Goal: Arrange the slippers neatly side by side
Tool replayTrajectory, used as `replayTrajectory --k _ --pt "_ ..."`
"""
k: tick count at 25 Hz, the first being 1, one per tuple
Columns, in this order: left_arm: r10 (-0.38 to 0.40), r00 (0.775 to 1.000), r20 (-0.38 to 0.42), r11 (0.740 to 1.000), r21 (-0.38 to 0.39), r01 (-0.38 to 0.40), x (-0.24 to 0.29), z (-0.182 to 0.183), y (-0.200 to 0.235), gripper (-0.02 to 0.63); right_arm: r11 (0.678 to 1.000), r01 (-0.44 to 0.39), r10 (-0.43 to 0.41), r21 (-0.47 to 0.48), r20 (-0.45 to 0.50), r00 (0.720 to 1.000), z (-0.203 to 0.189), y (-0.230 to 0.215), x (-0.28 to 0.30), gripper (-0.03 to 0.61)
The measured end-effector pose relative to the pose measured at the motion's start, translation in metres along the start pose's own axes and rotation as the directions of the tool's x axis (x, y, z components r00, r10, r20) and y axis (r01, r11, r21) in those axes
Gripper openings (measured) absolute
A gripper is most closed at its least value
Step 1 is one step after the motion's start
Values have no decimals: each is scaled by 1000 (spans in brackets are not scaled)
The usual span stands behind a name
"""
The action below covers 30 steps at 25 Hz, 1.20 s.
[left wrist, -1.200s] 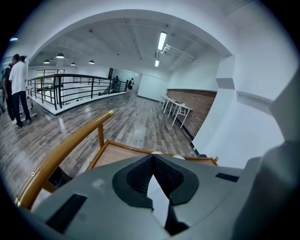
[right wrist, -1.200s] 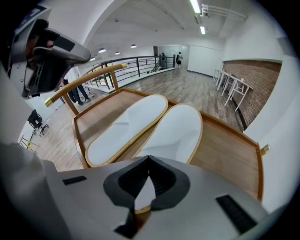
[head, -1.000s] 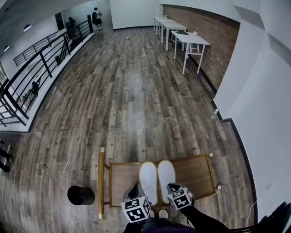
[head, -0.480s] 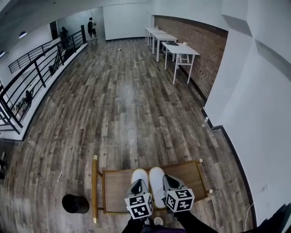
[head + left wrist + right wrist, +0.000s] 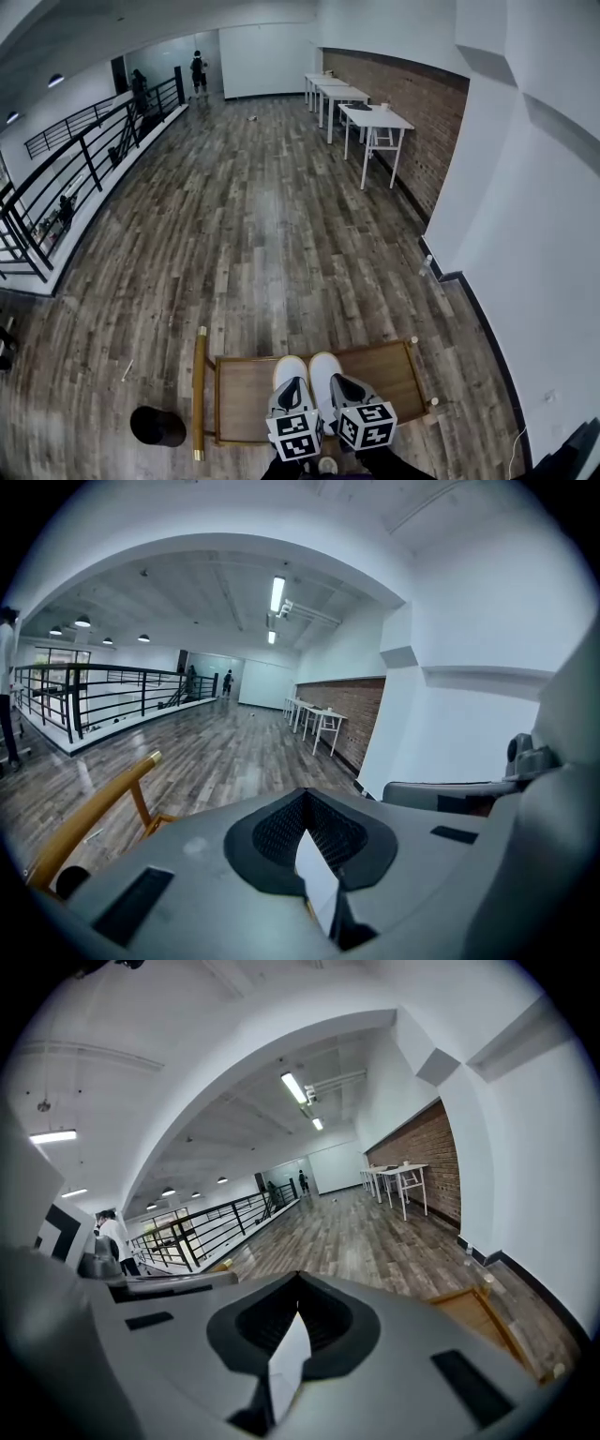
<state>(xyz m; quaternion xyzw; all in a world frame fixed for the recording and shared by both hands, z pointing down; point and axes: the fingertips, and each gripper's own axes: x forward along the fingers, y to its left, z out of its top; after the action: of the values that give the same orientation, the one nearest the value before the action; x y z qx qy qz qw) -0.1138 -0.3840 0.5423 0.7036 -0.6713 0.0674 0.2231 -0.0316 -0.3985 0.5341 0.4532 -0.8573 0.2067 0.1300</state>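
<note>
Currently, head view: two white slippers (image 5: pixel 322 368) are lying side by side, touching, on the wooden counter (image 5: pixel 244 394); left gripper (image 5: pixel 289 392) and right gripper (image 5: pixel 345 389) are hovering over their near ends. Left gripper view: jaws are sitting closed, gripping nothing. Right gripper view: jaws are likewise sitting closed, empty.

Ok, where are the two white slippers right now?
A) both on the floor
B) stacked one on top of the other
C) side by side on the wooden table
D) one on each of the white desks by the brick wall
C: in the head view the left slipper lies right beside the right slipper on the wooden table.
</note>
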Motion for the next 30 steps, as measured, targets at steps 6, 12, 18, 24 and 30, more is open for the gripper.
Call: replayTrajectory --k 6,12,18,24,30 --pt "6 1000 29 999 43 -7 -8 3 -5 0 1000 -6 5 -21 -11 1000 -5 0 -3 -2" --pt "19 999 33 999 46 -21 -11 2 -3 0 999 -30 29 -12 -12 999 -7 2 -5 -2" --pt "23 999 32 998 50 -25 -13 1 -1 0 999 -31 31 -12 -22 999 -10 3 -5 -2" --pt "29 999 24 998 50 -31 -14 -2 0 0 999 -32 31 -17 -22 999 -11 3 -6 -2" --pt "31 999 17 999 42 -32 -14 -5 -1 0 1000 -26 26 -16 -26 999 -12 2 -6 -2"
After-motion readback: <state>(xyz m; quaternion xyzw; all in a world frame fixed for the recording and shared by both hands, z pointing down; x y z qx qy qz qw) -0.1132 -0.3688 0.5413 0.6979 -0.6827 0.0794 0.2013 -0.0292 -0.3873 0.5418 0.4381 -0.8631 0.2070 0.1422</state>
